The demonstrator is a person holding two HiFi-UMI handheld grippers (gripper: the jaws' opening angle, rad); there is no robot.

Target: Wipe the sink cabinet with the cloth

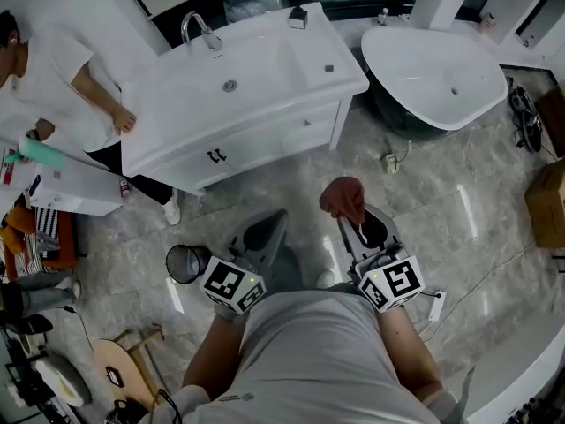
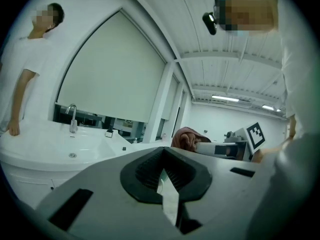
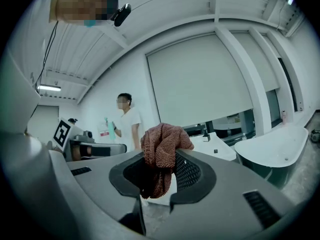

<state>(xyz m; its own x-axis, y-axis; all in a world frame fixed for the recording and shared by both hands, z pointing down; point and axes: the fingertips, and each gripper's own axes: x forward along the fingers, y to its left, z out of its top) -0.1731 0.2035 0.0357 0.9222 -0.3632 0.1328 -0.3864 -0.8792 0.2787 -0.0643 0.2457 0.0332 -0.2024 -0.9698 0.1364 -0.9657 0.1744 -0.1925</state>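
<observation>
Right gripper (image 3: pixel 167 159) clamped on a reddish-brown cloth (image 3: pixel 161 153); cloth bunched up, bulging above the jaw tips and hanging down between the pads. Left gripper (image 2: pixel 162 154) beside it to the left, jaws drawn together, nothing between them. Both held low over the marble floor. White sink cabinet (image 1: pixel 265 140) ahead of both, well apart from the cloth. Bathtub (image 1: pixel 441 78) ahead-right of the right gripper. A person in white (image 1: pixel 53 87) stands ahead-left of the left gripper. Small black bin (image 1: pixel 185 263) just left of the left gripper.
</observation>
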